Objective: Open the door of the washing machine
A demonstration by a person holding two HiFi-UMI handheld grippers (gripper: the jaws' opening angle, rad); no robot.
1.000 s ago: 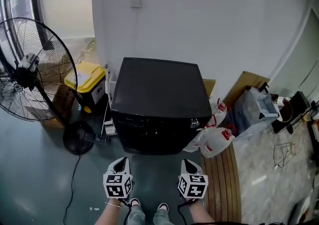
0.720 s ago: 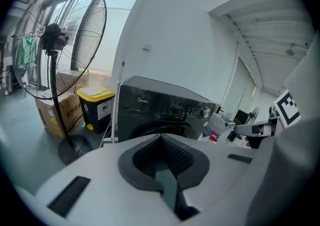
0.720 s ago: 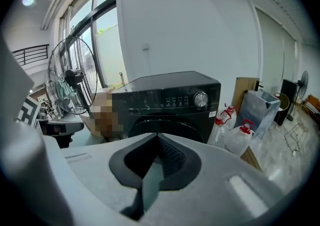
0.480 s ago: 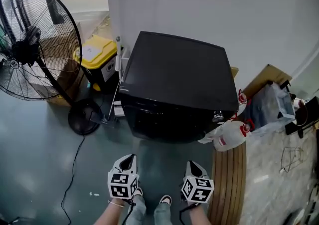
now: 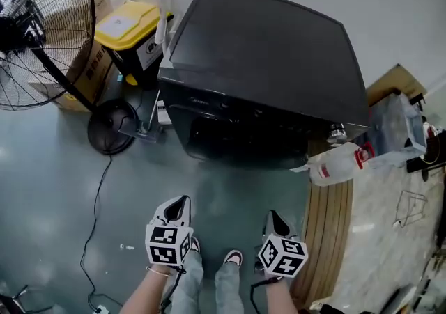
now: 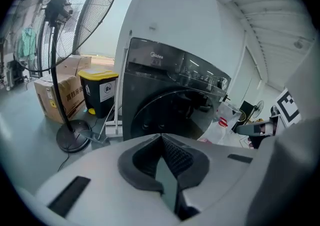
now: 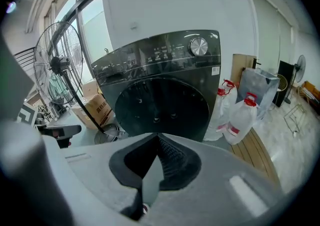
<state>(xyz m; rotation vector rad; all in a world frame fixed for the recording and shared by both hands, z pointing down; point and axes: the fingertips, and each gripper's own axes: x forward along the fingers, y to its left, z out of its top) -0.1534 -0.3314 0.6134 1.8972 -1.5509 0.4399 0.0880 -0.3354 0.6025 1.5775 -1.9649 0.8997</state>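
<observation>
A black front-loading washing machine (image 5: 265, 62) stands against the white wall. Its round dark door (image 7: 161, 109) is closed, with a control panel and a silver knob (image 7: 199, 46) above it. In the left gripper view the door (image 6: 172, 112) faces me a short way off. My left gripper (image 5: 179, 205) and right gripper (image 5: 275, 221) are held low over the grey floor in front of the machine, apart from it. Both are shut with nothing between their jaws.
A large standing fan (image 5: 42, 34) with its round base (image 5: 111, 127) is at the left, beside a cardboard box (image 5: 87, 72) and a yellow-lidded bin (image 5: 129, 30). White plastic jugs (image 5: 338, 164) and a wooden board (image 5: 327, 229) lie right of the machine. My shoes (image 5: 233, 258) show below.
Both grippers have sunk towards the floor, and the view has dropped and closed in on the washing machine's front. The jaws stayed shut.
</observation>
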